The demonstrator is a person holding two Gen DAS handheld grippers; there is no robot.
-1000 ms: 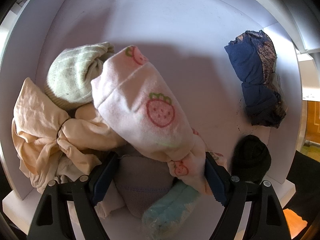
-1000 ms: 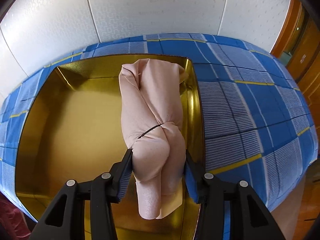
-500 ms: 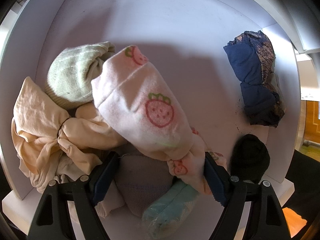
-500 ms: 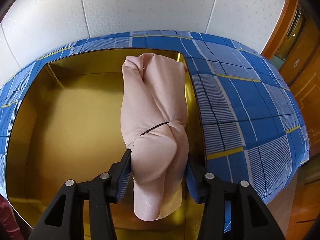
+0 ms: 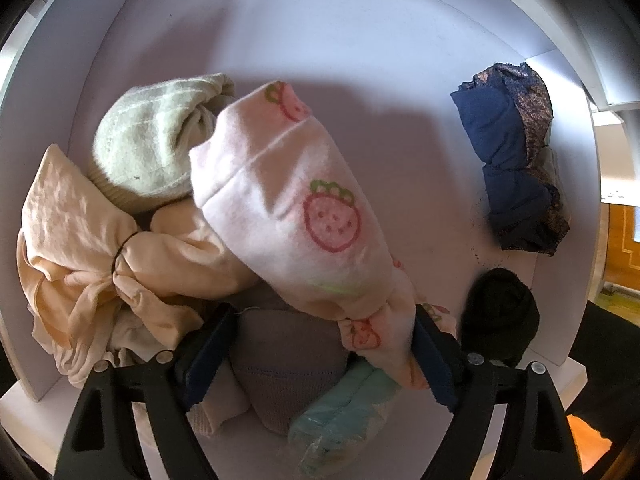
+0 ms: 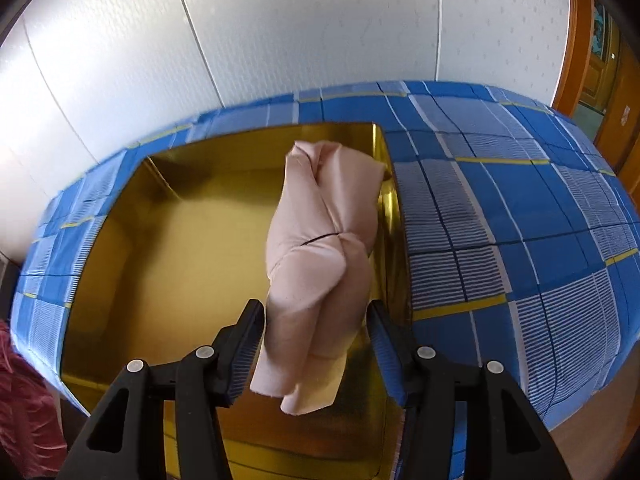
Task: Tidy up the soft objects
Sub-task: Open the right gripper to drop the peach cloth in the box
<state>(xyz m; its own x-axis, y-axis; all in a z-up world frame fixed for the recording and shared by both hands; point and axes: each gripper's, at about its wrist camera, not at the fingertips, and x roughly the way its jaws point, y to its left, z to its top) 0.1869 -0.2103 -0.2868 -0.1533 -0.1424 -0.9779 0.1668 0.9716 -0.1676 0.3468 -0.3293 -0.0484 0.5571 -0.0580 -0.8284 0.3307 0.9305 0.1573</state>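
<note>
A white bin (image 5: 304, 28) holds the soft bundles. My left gripper (image 5: 320, 336) points down into it, jaws wide and opening. A pink strawberry-print bundle (image 5: 296, 208) leans with its knotted end against the right finger (image 5: 434, 360); the left finger touches nothing. A grey bundle (image 5: 288, 364) and a teal one (image 5: 340, 416) lie between the fingers. Over a gold tray (image 6: 160, 264), my right gripper (image 6: 315, 312) has its jaws opening around a tied pale pink cloth bundle (image 6: 320, 248). That bundle lies along the tray's right wall, and the pads are coming off it.
Also in the bin: a pale green bundle (image 5: 152, 144), a peach tied cloth (image 5: 92, 248), a navy lace piece (image 5: 512, 168) and a black bundle (image 5: 500, 312). The tray sits on a blue checked cloth (image 6: 500, 220) before a white wall. Something red (image 6: 20, 400) shows at the lower left.
My right gripper has drawn back along the tray and its jaws have widened around the pink bundle. The left gripper and the bin's contents have stayed put.
</note>
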